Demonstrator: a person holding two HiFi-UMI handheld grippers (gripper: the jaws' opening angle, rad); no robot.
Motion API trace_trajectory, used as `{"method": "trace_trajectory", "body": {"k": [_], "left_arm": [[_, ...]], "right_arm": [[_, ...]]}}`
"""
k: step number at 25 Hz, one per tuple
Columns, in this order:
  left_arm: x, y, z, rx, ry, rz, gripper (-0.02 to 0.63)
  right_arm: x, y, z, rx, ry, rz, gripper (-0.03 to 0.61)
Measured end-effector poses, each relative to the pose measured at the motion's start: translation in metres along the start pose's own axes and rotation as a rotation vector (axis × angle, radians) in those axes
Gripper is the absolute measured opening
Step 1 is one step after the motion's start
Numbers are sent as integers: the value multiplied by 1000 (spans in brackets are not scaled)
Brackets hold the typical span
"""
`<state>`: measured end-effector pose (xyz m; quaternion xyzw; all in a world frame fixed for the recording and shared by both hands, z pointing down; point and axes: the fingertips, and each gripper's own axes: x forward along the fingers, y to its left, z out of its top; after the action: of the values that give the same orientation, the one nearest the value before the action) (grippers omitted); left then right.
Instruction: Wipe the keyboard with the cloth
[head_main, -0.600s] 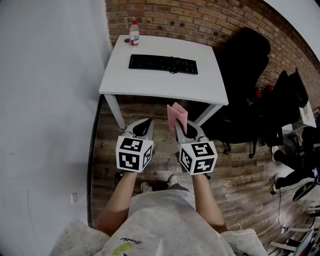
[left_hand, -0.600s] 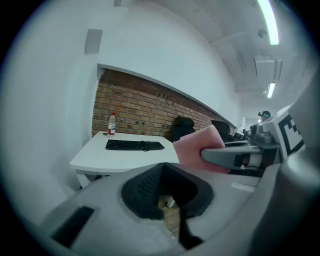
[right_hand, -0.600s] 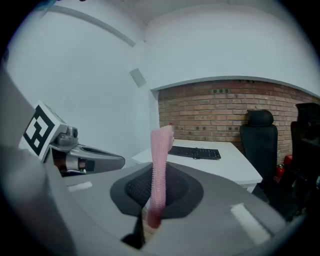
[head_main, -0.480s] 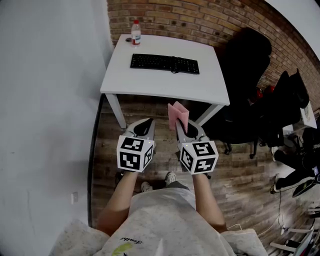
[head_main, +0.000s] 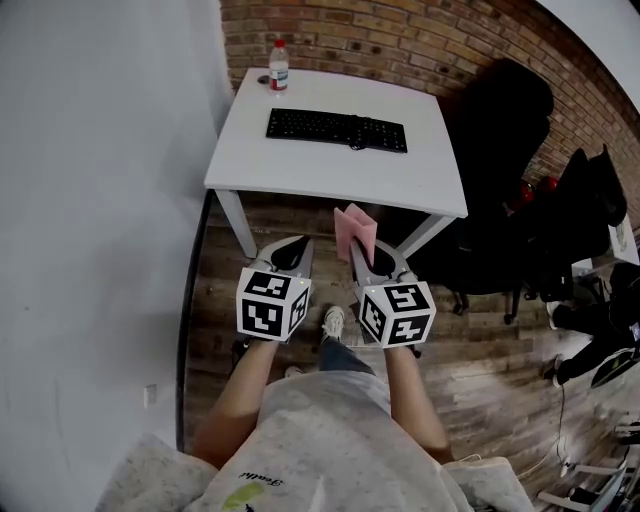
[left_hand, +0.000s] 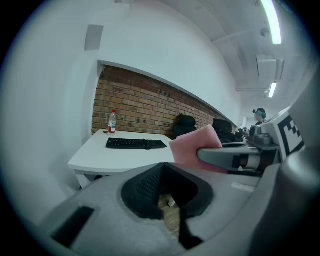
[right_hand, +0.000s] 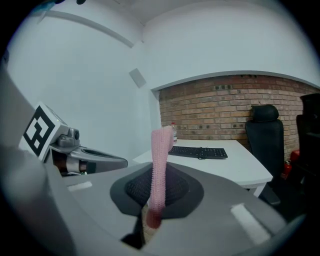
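Approach phase: with a shoe (head_main: 333, 322) stepped forward since half a second ago, the right gripper (head_main: 366, 252) carries the upright cloth (head_main: 355, 228) clamped between closed jaws, the left gripper (head_main: 291, 250) is closed and empty, and the keyboard (head_main: 336, 129) lies unwiped toward the tabletop's (head_main: 330, 182) far edge.

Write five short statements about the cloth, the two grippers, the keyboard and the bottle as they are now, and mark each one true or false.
1. The pink cloth is clamped in the right gripper. True.
2. The left gripper holds a second cloth. False: its jaws are together with nothing between them.
3. The keyboard lies on the white table. True.
4. The bottle stands at the table's near edge. False: it stands at the far corner, by the brick wall.
5. The cloth is touching the keyboard. False: it is held in the air, short of the table and above the wooden floor.
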<state>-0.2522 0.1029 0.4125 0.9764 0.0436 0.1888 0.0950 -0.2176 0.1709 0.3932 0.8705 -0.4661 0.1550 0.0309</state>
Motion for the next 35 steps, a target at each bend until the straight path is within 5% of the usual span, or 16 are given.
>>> {"method": "trace_trajectory", "body": {"k": [35], "left_arm": [[232, 98, 73, -65, 94, 155, -8]], "right_arm": [[221, -152, 39, 5, 107, 240, 23]]}}
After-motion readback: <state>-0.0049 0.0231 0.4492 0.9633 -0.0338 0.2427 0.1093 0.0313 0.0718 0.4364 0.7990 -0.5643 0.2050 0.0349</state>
